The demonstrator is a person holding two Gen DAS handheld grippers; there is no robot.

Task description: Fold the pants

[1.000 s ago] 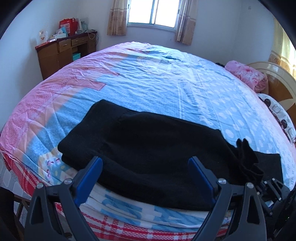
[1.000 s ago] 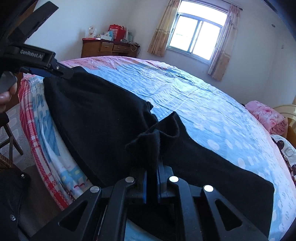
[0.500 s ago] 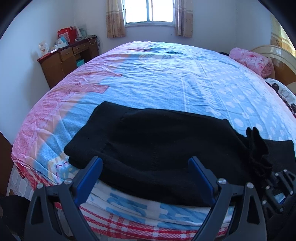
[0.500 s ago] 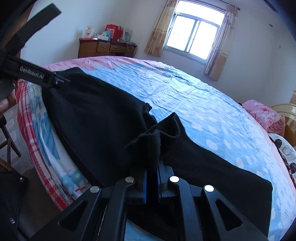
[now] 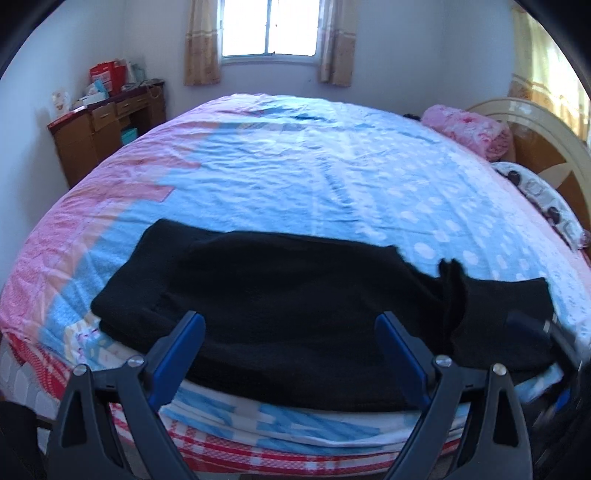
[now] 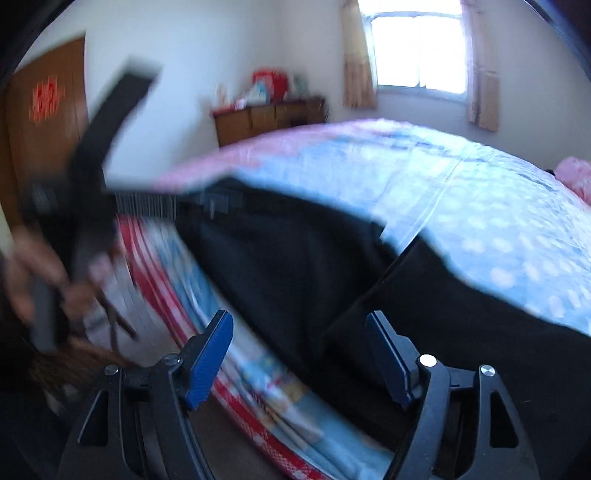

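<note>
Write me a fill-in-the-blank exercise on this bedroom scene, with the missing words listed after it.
1. The pants lying on the bed are ____ in colour.
2. The right gripper has just been opening; its jaws now stand ____ with no cloth pinched between them.
3. The pads of the left gripper are ____ in colour.
4. Behind the bed, the window has a ____ at each side.

Missing words: black; open; blue; curtain

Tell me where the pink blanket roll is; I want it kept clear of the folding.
In the left wrist view, the pink blanket roll lies far right on the bed, against the headboard.
</note>
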